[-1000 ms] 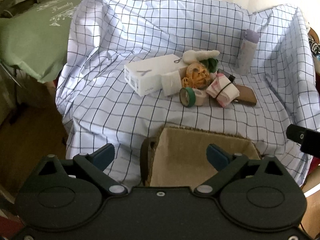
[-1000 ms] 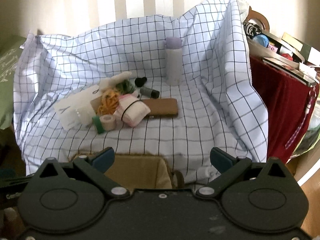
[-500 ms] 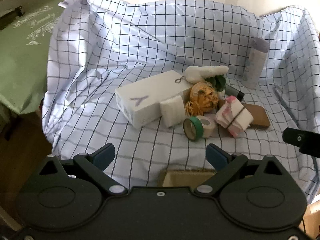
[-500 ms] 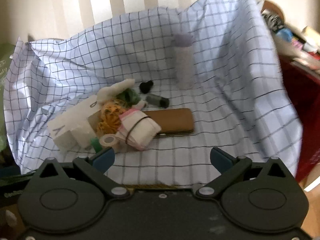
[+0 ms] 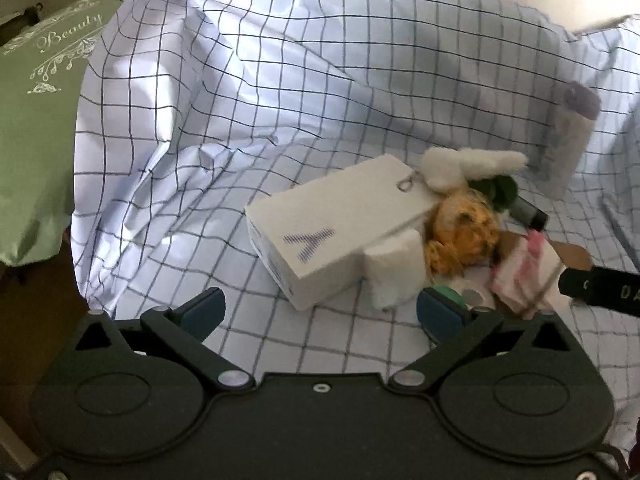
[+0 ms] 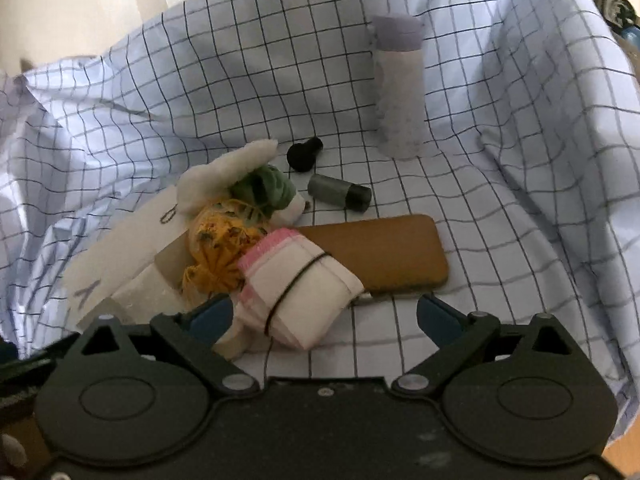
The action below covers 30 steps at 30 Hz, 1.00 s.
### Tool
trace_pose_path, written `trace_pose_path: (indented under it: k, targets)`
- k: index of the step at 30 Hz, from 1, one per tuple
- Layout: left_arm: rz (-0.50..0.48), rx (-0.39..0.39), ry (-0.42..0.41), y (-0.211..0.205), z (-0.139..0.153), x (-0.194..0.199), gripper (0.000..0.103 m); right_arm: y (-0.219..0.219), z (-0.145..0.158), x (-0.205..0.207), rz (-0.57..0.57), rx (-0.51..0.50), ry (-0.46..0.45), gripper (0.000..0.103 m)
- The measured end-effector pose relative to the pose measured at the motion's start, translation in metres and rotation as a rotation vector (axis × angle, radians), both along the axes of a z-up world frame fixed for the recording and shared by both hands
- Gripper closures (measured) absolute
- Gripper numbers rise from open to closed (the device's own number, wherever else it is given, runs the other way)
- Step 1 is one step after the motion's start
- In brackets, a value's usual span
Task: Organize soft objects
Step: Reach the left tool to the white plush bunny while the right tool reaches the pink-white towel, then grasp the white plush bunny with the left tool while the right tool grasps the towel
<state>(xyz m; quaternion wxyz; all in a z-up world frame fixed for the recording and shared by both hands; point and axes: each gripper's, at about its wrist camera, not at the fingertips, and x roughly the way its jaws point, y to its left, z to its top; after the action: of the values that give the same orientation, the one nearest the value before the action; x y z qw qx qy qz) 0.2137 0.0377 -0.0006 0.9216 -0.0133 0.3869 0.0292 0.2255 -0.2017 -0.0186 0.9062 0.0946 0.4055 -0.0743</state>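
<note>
A pile lies on the checked cloth (image 5: 280, 92). It holds a folded pink-and-white cloth bound by a black band (image 6: 304, 292), a yellow fabric bundle (image 6: 220, 248), a white plush toy (image 6: 224, 172) and a green yarn ball (image 6: 264, 188). My right gripper (image 6: 324, 316) is open and empty, with the folded cloth just ahead between its fingers. My left gripper (image 5: 320, 312) is open and empty, close in front of a white box (image 5: 336, 228) and a white foam block (image 5: 394, 276). The yellow bundle (image 5: 464, 236) and the plush toy (image 5: 464, 164) also show in the left wrist view.
A brown flat case (image 6: 384, 256) lies under the folded cloth. A grey cylinder (image 6: 340, 192), a black knob (image 6: 304, 154) and an upright lilac-capped bottle (image 6: 400, 88) stand behind. Tape rolls (image 5: 460, 296) lie by the foam block. A green cushion (image 5: 36, 120) is at left.
Both grippers have moved forward toward the pile, which looks larger. The woven basket seen below the grippers earlier has dropped out of view. Both stay open.
</note>
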Motion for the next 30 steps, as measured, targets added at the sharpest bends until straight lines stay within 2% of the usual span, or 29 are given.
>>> trace_pose_path:
  k: [2,6,11,13,15,19,25,30]
  targets:
    - [0.0,0.003,0.0,0.001,-0.001,0.008,0.004,0.004,-0.007,0.012,0.004,-0.004,0.029,0.004]
    - [-0.016,0.005,0.007,0.001,-0.001,0.025,0.011,0.006,-0.025,0.031,-0.009,0.027,0.099,0.011]
    - [-0.059,-0.014,0.015,-0.006,0.002,0.043,0.012,0.008,-0.039,0.046,0.003,0.056,0.138,0.019]
    - [-0.08,-0.017,0.009,-0.011,0.006,0.05,0.012,0.008,-0.042,0.05,0.02,0.082,0.15,0.032]
    - [-0.102,-0.011,0.003,-0.019,0.01,0.058,0.012,0.008,-0.043,0.051,0.035,0.103,0.154,0.037]
    - [-0.151,0.022,-0.009,-0.036,0.016,0.074,0.012,0.01,-0.037,0.046,0.074,0.096,0.139,0.064]
    - [-0.236,0.106,-0.013,-0.07,0.012,0.102,0.011,0.006,-0.033,0.039,0.076,0.053,0.118,0.067]
    - [-0.297,0.11,0.064,-0.088,-0.004,0.134,0.012,-0.007,-0.026,0.031,0.039,0.012,0.082,0.067]
